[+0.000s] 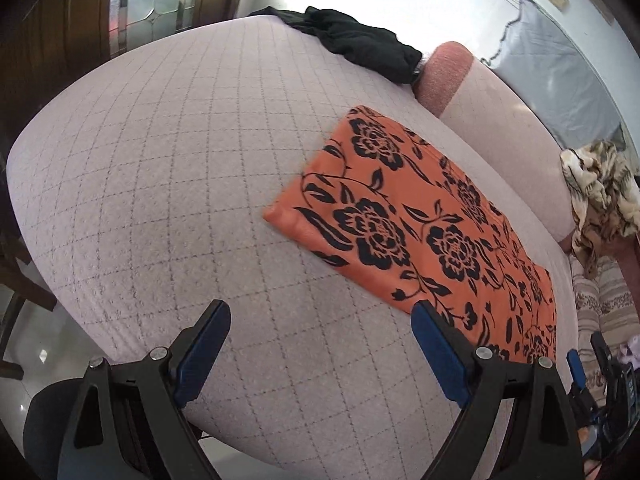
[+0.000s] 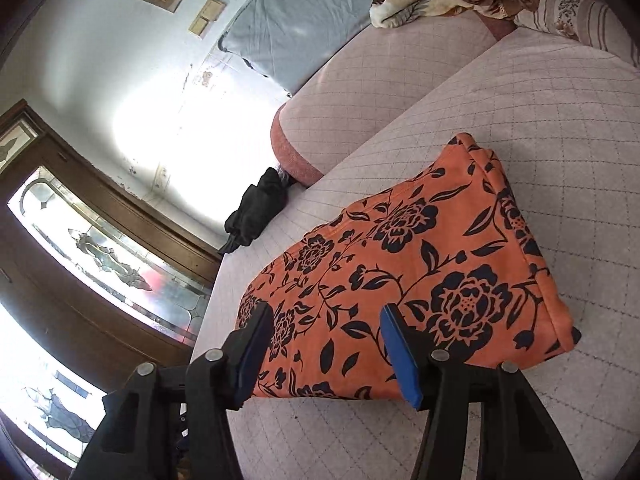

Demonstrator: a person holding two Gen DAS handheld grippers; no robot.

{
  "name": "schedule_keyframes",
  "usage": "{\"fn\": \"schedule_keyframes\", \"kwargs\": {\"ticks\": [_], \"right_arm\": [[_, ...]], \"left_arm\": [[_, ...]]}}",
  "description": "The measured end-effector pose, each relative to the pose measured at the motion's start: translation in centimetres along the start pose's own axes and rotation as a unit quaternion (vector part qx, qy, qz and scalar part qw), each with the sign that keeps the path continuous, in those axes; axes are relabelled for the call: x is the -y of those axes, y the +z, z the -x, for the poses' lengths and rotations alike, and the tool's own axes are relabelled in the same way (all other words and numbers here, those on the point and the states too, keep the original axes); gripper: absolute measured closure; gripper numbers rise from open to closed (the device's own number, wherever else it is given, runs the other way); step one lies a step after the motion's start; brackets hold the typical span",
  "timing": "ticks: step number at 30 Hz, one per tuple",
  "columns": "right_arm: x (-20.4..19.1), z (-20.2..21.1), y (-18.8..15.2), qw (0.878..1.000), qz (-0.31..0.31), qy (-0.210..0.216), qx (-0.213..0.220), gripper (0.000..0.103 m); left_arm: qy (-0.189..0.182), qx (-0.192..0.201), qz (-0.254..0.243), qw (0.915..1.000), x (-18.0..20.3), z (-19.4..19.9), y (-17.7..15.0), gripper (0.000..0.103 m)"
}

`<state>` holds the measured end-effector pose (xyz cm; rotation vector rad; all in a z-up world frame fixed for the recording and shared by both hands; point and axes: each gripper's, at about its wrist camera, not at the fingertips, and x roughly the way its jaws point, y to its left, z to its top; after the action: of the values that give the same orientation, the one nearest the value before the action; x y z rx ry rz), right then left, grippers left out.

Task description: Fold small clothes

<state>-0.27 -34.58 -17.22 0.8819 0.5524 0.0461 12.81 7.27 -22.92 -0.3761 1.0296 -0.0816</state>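
Note:
An orange garment with a black flower print (image 1: 420, 224) lies folded into a long strip on the pale quilted sofa seat (image 1: 180, 184). It also shows in the right wrist view (image 2: 404, 276). My left gripper (image 1: 322, 328) is open and empty above the seat, just left of the garment's near end. My right gripper (image 2: 326, 328) is open and empty, hovering over the garment's near end. A crumpled black garment (image 1: 360, 42) lies at the far end of the seat; it also shows in the right wrist view (image 2: 256, 210).
The sofa backrest (image 1: 508, 140) runs behind the garment. A patterned blanket (image 1: 600, 196) lies bunched on it, and a grey cushion (image 2: 296, 20) leans on the wall. A wooden glass-paned door (image 2: 108, 248) stands beyond the sofa's end.

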Motion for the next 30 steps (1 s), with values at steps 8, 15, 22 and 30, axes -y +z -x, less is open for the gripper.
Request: {"fn": "schedule_keyframes", "kwargs": {"ticks": [8,15,22,30], "right_arm": [[0.6,-1.8,-0.6,1.0,-0.005,-0.006,-0.026,0.064],[-1.3,-4.4,-1.7,0.998,0.042,-0.004,-0.056,0.071],[-1.1,-9.1,-2.6,0.99,0.05,-0.037,-0.127,0.072],[1.5,-10.8,-3.2,0.981,0.007,-0.066,-0.184,0.079]], "left_arm": [[-0.056,-0.013,0.099,0.9934,-2.2,-2.3,2.2,0.042],[-0.082,-0.037,0.111,0.9898,-1.6,-4.0,1.8,0.057],[-0.094,-0.06,0.166,0.9799,-1.5,-5.6,2.4,0.02],[-0.091,-0.001,0.24,0.9665,-1.7,-7.5,4.8,0.011]]}}
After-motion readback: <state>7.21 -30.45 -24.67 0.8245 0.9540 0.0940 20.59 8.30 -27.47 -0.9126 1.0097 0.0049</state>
